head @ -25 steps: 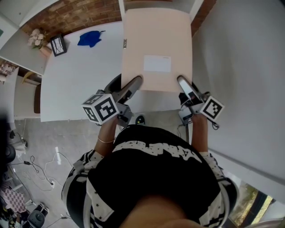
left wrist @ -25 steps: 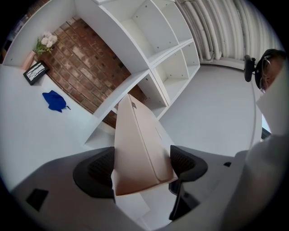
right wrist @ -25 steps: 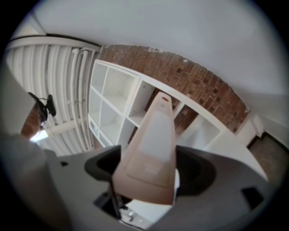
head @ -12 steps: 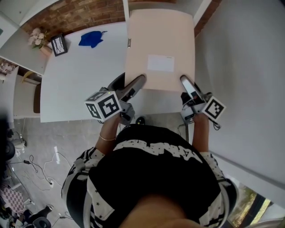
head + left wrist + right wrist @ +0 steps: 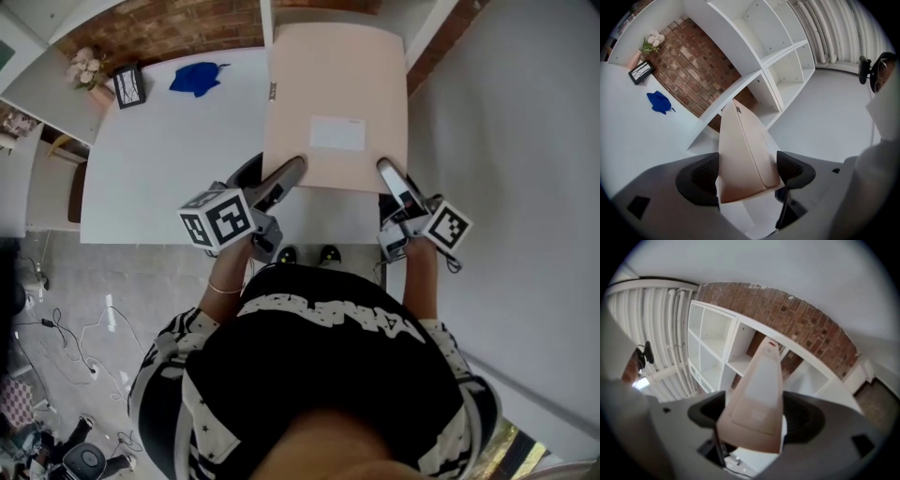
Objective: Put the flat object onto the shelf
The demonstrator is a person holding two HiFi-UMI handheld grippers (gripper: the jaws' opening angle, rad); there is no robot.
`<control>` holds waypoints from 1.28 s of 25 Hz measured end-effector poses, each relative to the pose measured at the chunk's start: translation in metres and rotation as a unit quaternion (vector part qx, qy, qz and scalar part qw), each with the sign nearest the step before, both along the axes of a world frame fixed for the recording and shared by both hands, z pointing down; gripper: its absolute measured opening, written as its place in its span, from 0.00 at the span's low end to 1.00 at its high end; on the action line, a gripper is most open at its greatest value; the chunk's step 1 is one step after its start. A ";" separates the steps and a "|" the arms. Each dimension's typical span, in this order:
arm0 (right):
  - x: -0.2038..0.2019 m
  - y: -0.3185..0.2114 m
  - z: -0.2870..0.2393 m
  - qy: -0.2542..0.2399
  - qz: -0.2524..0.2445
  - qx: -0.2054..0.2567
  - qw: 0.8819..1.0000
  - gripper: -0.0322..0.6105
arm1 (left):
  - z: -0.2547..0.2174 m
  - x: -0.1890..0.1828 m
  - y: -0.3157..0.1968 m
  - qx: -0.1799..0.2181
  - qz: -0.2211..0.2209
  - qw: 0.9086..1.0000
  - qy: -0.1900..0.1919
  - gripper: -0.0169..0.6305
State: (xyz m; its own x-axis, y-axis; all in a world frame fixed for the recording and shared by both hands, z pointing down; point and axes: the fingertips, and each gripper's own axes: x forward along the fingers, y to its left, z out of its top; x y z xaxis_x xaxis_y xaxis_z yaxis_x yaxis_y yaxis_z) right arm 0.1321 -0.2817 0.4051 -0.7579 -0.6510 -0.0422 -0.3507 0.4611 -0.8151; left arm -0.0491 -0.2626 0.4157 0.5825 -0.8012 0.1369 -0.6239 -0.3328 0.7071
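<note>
A flat tan cardboard box (image 5: pixel 336 94) with a white label is held level in front of me, its far end toward the white shelf unit (image 5: pixel 757 75). My left gripper (image 5: pixel 286 176) is shut on the box's (image 5: pixel 745 150) near left corner. My right gripper (image 5: pixel 390 178) is shut on the near right corner of the box (image 5: pixel 759 394). In both gripper views the box runs between the jaws and points at the open cubbies of the shelf (image 5: pixel 726 348) against the brick wall.
A white table (image 5: pixel 169 150) lies below and to the left, with a blue cloth (image 5: pixel 193 77), a small framed picture (image 5: pixel 128 85) and a flower pot (image 5: pixel 82 67) at its far end. A white wall (image 5: pixel 506 141) stands on the right.
The box and both grippers have shifted slightly right and forward toward the shelf. Both grips hold as before.
</note>
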 end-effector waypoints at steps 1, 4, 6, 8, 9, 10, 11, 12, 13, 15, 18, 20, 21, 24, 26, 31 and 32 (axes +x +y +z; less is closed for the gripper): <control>0.001 -0.003 0.000 0.001 -0.004 0.000 1.000 0.64 | -0.001 0.001 -0.002 0.001 -0.004 1.000 0.000 0.63; 0.002 -0.003 0.000 -0.003 -0.011 -0.004 1.000 0.64 | -0.003 0.002 0.000 0.000 -0.016 1.000 0.001 0.63; 0.002 -0.005 0.002 -0.001 -0.016 -0.007 1.000 0.64 | -0.004 0.002 0.000 0.000 -0.021 1.000 0.000 0.63; 0.002 -0.008 0.002 0.004 -0.023 -0.006 1.000 0.64 | -0.005 0.002 -0.001 0.001 -0.027 1.000 -0.002 0.63; 0.002 -0.010 0.002 0.005 -0.026 -0.006 1.000 0.64 | -0.005 0.002 -0.003 0.001 -0.030 1.000 -0.002 0.63; 0.002 -0.012 0.001 0.005 -0.028 -0.006 1.000 0.64 | -0.006 0.002 -0.004 0.001 -0.033 0.999 -0.001 0.63; 0.002 -0.014 0.001 0.004 -0.030 -0.007 1.000 0.64 | -0.007 0.002 -0.006 0.002 -0.036 0.999 -0.001 0.63; 0.002 -0.017 0.000 0.004 -0.032 -0.008 0.999 0.64 | -0.008 0.002 -0.007 0.002 -0.039 0.999 0.000 0.63; 0.002 -0.019 0.001 0.005 -0.033 -0.008 0.999 0.64 | -0.007 0.003 -0.009 0.001 -0.041 0.999 0.000 0.63; 0.003 -0.022 0.002 0.009 -0.037 -0.005 0.999 0.64 | -0.006 0.003 -0.012 0.002 -0.045 0.999 0.002 0.63; 0.003 -0.026 0.002 0.012 -0.040 -0.003 0.999 0.64 | -0.007 0.003 -0.015 0.004 -0.051 0.999 0.002 0.63; 0.002 -0.026 0.002 0.016 -0.044 -0.003 0.999 0.64 | -0.009 0.002 -0.017 0.004 -0.054 0.999 0.000 0.63; 0.002 -0.026 0.002 0.020 -0.047 -0.001 0.999 0.64 | -0.009 0.001 -0.018 0.003 -0.056 0.998 -0.001 0.63; 0.000 -0.025 -0.001 0.027 -0.055 0.011 0.998 0.64 | -0.009 0.000 -0.018 0.001 -0.062 0.998 0.003 0.63; 0.001 -0.026 -0.003 0.024 -0.054 0.018 0.998 0.64 | -0.011 0.000 -0.019 0.003 -0.067 0.998 0.005 0.63; 0.003 -0.024 -0.003 0.017 -0.061 0.020 0.998 0.64 | -0.012 -0.002 -0.022 0.003 -0.073 0.997 0.009 0.63; 0.004 -0.023 -0.003 0.016 -0.063 0.022 0.998 0.64 | -0.013 -0.002 -0.023 0.003 -0.075 0.997 0.009 0.63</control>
State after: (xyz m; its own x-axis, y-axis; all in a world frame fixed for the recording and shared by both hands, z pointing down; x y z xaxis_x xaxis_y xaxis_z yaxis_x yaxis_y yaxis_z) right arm 0.1357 -0.3050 0.4017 -0.8350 -0.5487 -0.0420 -0.3139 0.5376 -0.7825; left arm -0.0513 -0.2854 0.4026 0.4590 -0.8800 0.1219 -0.6541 -0.2419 0.7166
